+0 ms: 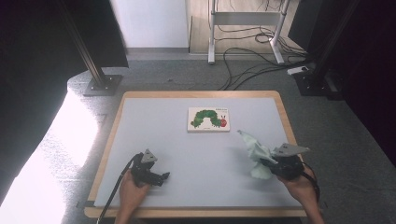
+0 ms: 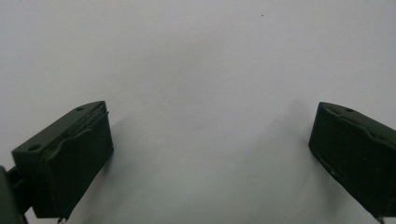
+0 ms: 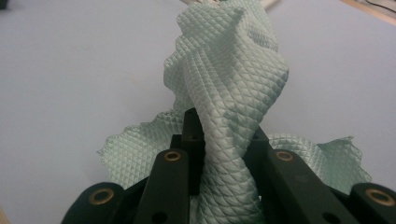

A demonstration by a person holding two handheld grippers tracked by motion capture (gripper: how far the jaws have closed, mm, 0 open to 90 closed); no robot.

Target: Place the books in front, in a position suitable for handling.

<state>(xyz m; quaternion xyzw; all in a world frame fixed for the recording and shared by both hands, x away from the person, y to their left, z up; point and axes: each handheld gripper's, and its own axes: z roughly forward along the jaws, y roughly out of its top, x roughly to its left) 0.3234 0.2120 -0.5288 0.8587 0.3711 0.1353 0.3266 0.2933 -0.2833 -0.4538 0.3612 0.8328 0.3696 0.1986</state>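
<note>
A pale green quilted cloth (image 1: pixel 256 151) hangs crumpled from my right gripper (image 1: pixel 267 162) near the table's front right. In the right gripper view the cloth (image 3: pixel 229 84) rises bunched between the two black jaws, and my right gripper (image 3: pixel 223 135) is shut on it. My left gripper (image 1: pixel 163 177) rests low at the front left, held by a hand. In the left gripper view its fingers (image 2: pixel 70 158) stand wide apart over the bare grey mat, so my left gripper (image 2: pixel 210 154) is open with nothing between its jaws. A picture book (image 1: pixel 208 119) with a green caterpillar lies flat at mid-table.
The grey mat (image 1: pixel 154 126) covers a wooden table with a raised edge (image 1: pixel 107 140). Beyond the table are a black stand base (image 1: pixel 102 85), cables on the floor (image 1: pixel 252 65) and a white desk frame (image 1: pixel 212 32).
</note>
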